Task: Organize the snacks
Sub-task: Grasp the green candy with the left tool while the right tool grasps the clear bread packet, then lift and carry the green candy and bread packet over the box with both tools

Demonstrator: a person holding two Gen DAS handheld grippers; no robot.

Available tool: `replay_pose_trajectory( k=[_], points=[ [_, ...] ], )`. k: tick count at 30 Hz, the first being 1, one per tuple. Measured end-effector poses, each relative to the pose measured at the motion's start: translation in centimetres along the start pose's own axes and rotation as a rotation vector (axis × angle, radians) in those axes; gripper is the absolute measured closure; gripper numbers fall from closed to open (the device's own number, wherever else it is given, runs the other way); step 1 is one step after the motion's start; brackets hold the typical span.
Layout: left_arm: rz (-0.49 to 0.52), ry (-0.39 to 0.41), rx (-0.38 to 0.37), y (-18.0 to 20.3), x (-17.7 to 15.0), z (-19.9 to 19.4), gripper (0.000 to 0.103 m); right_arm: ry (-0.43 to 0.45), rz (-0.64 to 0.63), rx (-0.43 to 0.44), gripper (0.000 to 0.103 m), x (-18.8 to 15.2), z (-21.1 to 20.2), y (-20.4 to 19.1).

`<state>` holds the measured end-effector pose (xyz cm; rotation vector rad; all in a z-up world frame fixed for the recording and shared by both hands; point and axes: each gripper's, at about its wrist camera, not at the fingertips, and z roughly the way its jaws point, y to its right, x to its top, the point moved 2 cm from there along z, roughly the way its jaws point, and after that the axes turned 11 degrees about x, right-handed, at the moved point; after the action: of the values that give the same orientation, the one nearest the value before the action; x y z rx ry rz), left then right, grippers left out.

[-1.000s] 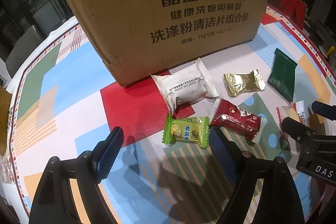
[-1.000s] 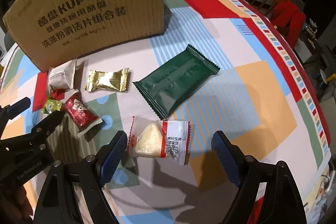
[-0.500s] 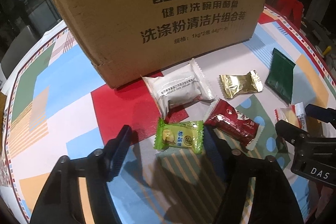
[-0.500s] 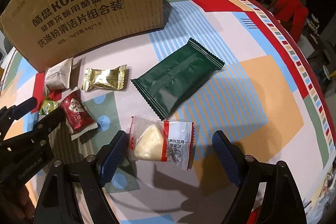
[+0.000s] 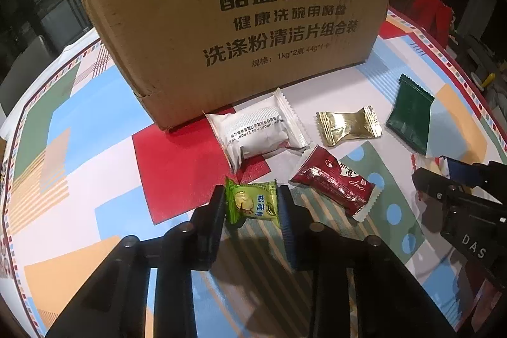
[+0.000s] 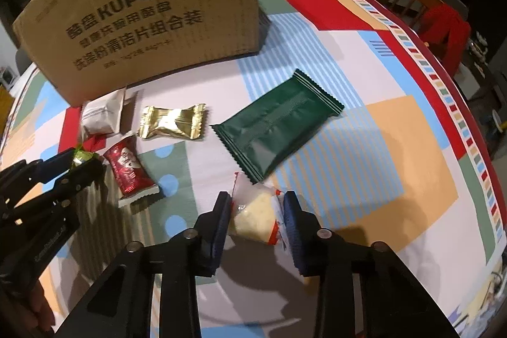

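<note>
My left gripper point(image 5: 252, 205) is shut on a green snack packet point(image 5: 252, 202) low over the table. My right gripper point(image 6: 256, 211) is shut on a clear packet with a pale cake and red print point(image 6: 253, 216). On the tablecloth lie a white packet point(image 5: 259, 132), a gold packet point(image 5: 348, 125), a dark red packet point(image 5: 332, 181) and a dark green packet point(image 6: 279, 124). The right gripper also shows at the right of the left wrist view point(image 5: 443, 176), and the left gripper at the left of the right wrist view point(image 6: 76, 163).
A large brown cardboard box point(image 5: 234, 21) printed KUPOH stands behind the snacks. The round table has a colourful patterned cloth point(image 6: 396, 132). A chair with red cloth point(image 6: 443, 27) stands beyond the table's right edge.
Both grippers moved forward and closed: the left one on the green packet, the right one on the clear pale-cake packet, which now stands crumpled between the fingers.
</note>
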<state>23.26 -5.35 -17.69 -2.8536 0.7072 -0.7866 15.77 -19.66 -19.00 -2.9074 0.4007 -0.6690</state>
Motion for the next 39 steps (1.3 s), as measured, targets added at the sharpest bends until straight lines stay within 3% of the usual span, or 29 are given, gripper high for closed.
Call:
replay_pose_trajectory(
  k=[24,39],
  points=[
    [-0.042,0.036,0.031,-0.6,-0.7,-3.2,0.077,0.042,-0.011,0.085,0.071,0.0,-2.9,-0.6],
    [-0.125,0.067,0.053,-1.3,-1.0,-6.8,0.077,0.103,-0.048,0.109,0.071,0.9,-5.8,-0.5]
  ],
)
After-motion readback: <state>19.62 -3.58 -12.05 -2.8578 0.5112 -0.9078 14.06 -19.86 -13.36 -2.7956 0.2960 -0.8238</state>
